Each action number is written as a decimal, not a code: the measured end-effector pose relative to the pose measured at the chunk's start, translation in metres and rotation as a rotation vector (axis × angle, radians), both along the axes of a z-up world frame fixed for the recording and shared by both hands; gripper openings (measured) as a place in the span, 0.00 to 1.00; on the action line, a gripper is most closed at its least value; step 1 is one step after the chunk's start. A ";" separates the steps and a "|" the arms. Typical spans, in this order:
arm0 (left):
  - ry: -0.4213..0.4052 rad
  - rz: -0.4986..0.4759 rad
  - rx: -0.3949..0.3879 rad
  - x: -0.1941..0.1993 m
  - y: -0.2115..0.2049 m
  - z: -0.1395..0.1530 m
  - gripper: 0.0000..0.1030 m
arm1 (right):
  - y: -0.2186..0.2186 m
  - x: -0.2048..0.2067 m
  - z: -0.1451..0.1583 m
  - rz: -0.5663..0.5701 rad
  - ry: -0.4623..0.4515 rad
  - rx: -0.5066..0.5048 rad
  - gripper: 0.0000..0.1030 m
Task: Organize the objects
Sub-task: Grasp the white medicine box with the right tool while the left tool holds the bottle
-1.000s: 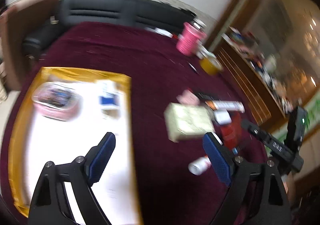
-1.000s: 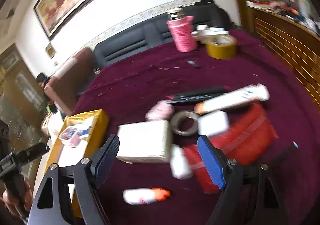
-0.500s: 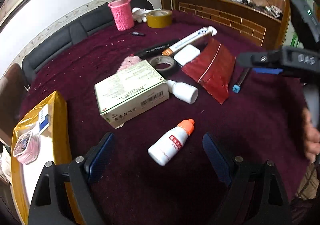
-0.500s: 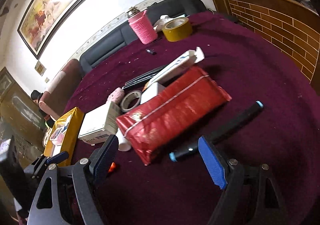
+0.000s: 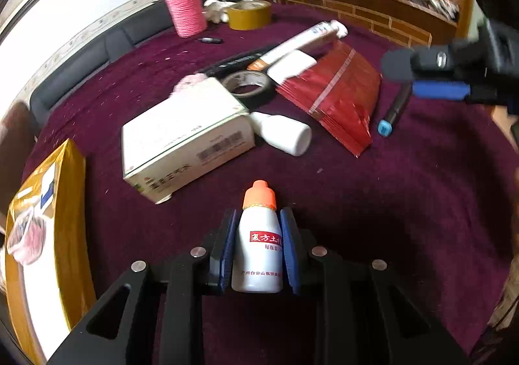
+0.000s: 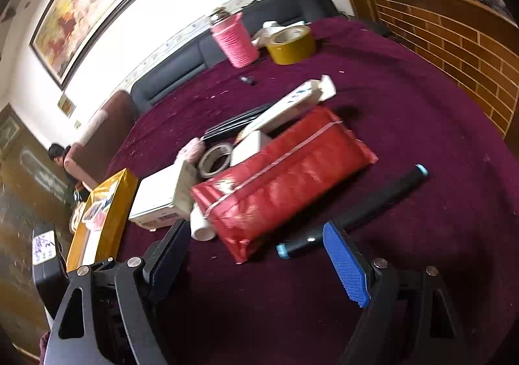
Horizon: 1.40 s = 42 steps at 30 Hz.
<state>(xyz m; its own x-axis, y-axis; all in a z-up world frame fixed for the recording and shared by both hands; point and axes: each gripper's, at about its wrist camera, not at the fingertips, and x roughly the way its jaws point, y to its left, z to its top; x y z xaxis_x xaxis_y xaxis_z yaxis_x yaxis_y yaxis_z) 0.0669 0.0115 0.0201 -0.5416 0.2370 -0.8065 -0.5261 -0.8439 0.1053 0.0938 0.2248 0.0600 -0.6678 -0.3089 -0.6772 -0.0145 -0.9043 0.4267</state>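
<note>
My left gripper (image 5: 258, 219) is shut on a small white bottle with an orange cap (image 5: 258, 241), low over the maroon tablecloth (image 5: 405, 186). Ahead lie a white box (image 5: 185, 138), a white bottle on its side (image 5: 282, 133), a red packet (image 5: 334, 96) and a black marker with blue ends (image 5: 394, 109). My right gripper (image 6: 256, 248) is open and empty, just in front of the red packet (image 6: 282, 177) and the marker (image 6: 353, 212). It also shows in the left wrist view (image 5: 431, 79) at the right.
A gold tray (image 5: 69, 203) holding a pink-lidded container (image 5: 24, 235) stands at the left. A tape ring (image 5: 248, 84), a long white tube (image 5: 301, 41), a pink wrapped jar (image 5: 186, 10) and a yellow tape roll (image 5: 248, 15) lie farther back. A brick-patterned counter (image 6: 454, 41) borders the right.
My left gripper moved onto the orange-capped bottle and closed on it. My right gripper shifted lower and closer to the red packet and marker, still open.
</note>
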 end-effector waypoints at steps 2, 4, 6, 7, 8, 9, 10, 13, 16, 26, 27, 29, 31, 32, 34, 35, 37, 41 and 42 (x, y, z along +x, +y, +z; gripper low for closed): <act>0.000 0.029 0.044 0.004 -0.011 0.009 0.25 | -0.010 -0.002 0.002 0.020 0.000 0.013 0.85; -0.007 0.057 0.093 0.009 -0.025 0.017 0.25 | -0.019 -0.005 0.003 0.039 -0.002 0.023 0.85; -0.027 0.090 0.160 0.015 -0.040 0.026 0.25 | -0.027 -0.009 0.005 0.052 -0.007 0.029 0.85; -0.029 0.102 0.183 0.017 -0.047 0.030 0.25 | -0.032 -0.013 0.007 0.061 -0.009 0.031 0.85; -0.030 0.119 0.212 0.020 -0.056 0.034 0.25 | -0.037 -0.016 0.009 0.071 -0.008 0.034 0.85; -0.034 0.134 0.237 0.021 -0.062 0.037 0.25 | -0.043 -0.021 0.013 0.081 -0.005 0.039 0.85; -0.043 0.155 0.277 0.023 -0.072 0.041 0.25 | -0.050 -0.027 0.018 0.095 0.001 0.045 0.85; -0.052 0.194 0.339 0.025 -0.092 0.046 0.25 | -0.076 -0.054 0.029 0.160 -0.008 0.061 0.85; -0.033 0.223 0.364 0.032 -0.109 0.052 0.25 | -0.103 -0.084 0.029 0.206 -0.057 0.083 0.85; 0.022 0.257 0.433 0.049 -0.158 0.067 0.25 | -0.136 -0.130 0.018 0.237 -0.124 0.120 0.85; 0.021 0.261 0.440 0.048 -0.160 0.066 0.25 | -0.134 -0.136 0.016 0.231 -0.132 0.105 0.85; 0.017 0.272 0.451 0.047 -0.164 0.064 0.25 | -0.131 -0.150 0.007 0.221 -0.162 0.074 0.85; 0.010 0.278 0.460 0.047 -0.166 0.062 0.25 | -0.131 -0.159 -0.004 0.221 -0.217 0.035 0.85; 0.009 0.283 0.461 0.048 -0.168 0.062 0.25 | -0.133 -0.159 -0.010 0.242 -0.251 -0.011 0.87; -0.001 0.291 0.466 0.048 -0.172 0.061 0.25 | -0.142 -0.150 -0.018 0.333 -0.301 -0.108 0.87; -0.006 0.296 0.472 0.048 -0.175 0.061 0.25 | -0.148 -0.145 -0.020 0.388 -0.325 -0.145 0.87; -0.013 0.305 0.483 0.047 -0.180 0.060 0.25 | -0.165 -0.129 -0.023 0.546 -0.382 -0.216 0.87; -0.010 0.330 0.492 0.048 -0.189 0.061 0.25 | -0.184 -0.108 0.002 0.548 -0.238 0.110 0.89; -0.005 0.339 0.489 0.048 -0.191 0.061 0.25 | -0.192 -0.105 0.007 0.538 -0.189 0.215 0.90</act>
<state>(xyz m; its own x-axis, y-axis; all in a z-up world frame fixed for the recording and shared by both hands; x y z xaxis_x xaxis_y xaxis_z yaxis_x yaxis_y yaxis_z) 0.1153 -0.1797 0.0811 -0.6483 0.3962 -0.6501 -0.2184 -0.9148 -0.3398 -0.0113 0.0328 0.0669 -0.3183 -0.4130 -0.8533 0.4108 -0.8713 0.2685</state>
